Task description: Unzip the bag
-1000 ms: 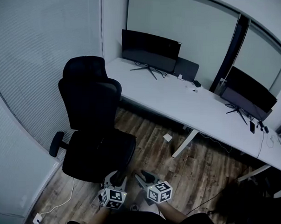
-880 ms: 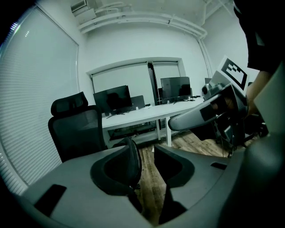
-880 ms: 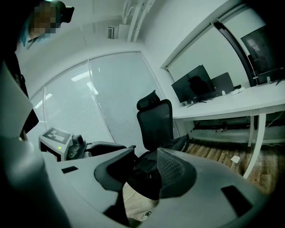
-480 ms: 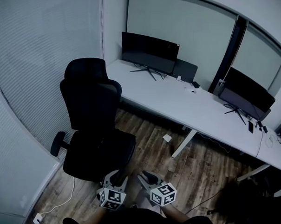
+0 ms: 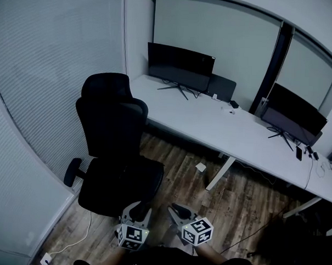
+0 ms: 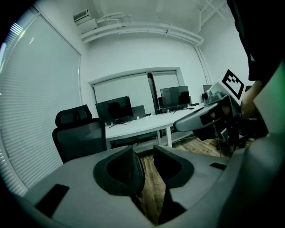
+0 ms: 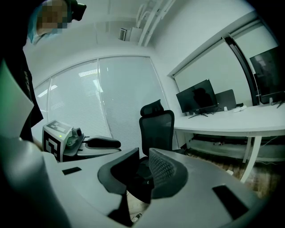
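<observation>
At the near edge of the room, low in the head view, I have both tools held up side by side over the wood floor, with the black office chair just beyond them and the long white desk with its two monitors along the far wall. The left gripper has its jaws well apart, and I see only floor through the gap. The right gripper has just been closing its jaws; they are nearer together but not touching, and nothing sits between them, only the chair showing through. I cannot pick out the bag with any certainty. The only candidate is a dark heap on the floor at the near right, well apart from both tools and too murky for me to read a zip, a handle or even a clear outline. If that is it, I expect soft fabric that sags and bunches under a pull, probably light enough to drag along with the slider unless something anchors it. So I would pinch the cloth just beside the closed end of the zip with one tool to keep the track taut, and take the small pull tab flat between the pads of the other. The tab is likely thin and slippery, so it needs a firm, square bite.
</observation>
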A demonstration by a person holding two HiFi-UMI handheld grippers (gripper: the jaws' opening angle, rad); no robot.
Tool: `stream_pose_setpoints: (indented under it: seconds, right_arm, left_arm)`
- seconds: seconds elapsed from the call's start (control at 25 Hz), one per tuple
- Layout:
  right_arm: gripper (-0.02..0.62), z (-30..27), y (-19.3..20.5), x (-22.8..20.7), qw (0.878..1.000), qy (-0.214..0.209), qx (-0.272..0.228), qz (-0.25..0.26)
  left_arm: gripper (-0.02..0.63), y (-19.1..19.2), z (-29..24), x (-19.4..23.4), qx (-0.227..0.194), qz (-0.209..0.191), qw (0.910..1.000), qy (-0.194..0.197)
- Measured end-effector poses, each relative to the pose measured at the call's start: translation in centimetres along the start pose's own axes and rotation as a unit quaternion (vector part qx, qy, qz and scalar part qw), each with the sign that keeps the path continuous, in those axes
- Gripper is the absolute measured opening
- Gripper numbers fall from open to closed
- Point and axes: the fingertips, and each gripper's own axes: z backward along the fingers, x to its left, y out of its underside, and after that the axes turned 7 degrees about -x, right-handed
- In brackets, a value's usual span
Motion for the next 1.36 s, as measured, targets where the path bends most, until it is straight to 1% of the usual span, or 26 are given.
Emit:
stream_pose_setpoints:
  seconds: [0.08,0.12,0.2,0.36,0.64,0.72,0.84,1.36]
  right_arm:
    - [0.064,0.1,-0.4,-0.1,1.000,0.006,-0.004,0.002]
    - [0.057,0.1,-0.7,-0.2,1.000,0.008,-0.007,0.002]
    - [0.048,0.1,-1.1,-0.2,1.000,0.011,-0.011,0.003]
    - [0.043,0.3,-1.4,-0.4,1.000,0.013,-0.013,0.003]
    - [0.043,0.6,-1.0,-1.0,1.000,0.016,-0.008,0.002]
    - [0.043,0.5,-1.1,-1.0,1.000,0.018,-0.008,0.002]
    - [0.043,0.4,-1.1,-1.0,1.000,0.018,-0.008,0.003]
    - [0.043,0.4,-0.8,-0.4,1.000,0.016,-0.004,-0.001]
  left_arm:
    - [0.161,-0.4,0.1,0.2,-0.004,0.001,1.0000,-0.004]
    - [0.154,-0.6,0.1,0.3,-0.007,0.002,1.0000,-0.005]
    - [0.123,-0.9,0.2,0.3,-0.010,0.001,0.9999,-0.005]
    - [0.088,-1.1,-0.1,-0.1,-0.018,0.002,0.9998,-0.003]
    - [0.040,-1.4,-0.4,0.0,-0.033,-0.004,0.9993,-0.017]
    - [0.031,-1.7,-0.3,0.0,-0.036,-0.002,0.9992,-0.016]
    - [0.023,-2.1,-0.2,-0.4,-0.036,-0.003,0.9993,-0.007]
    - [0.020,-1.5,0.2,-0.6,-0.028,-0.001,0.9996,-0.004]
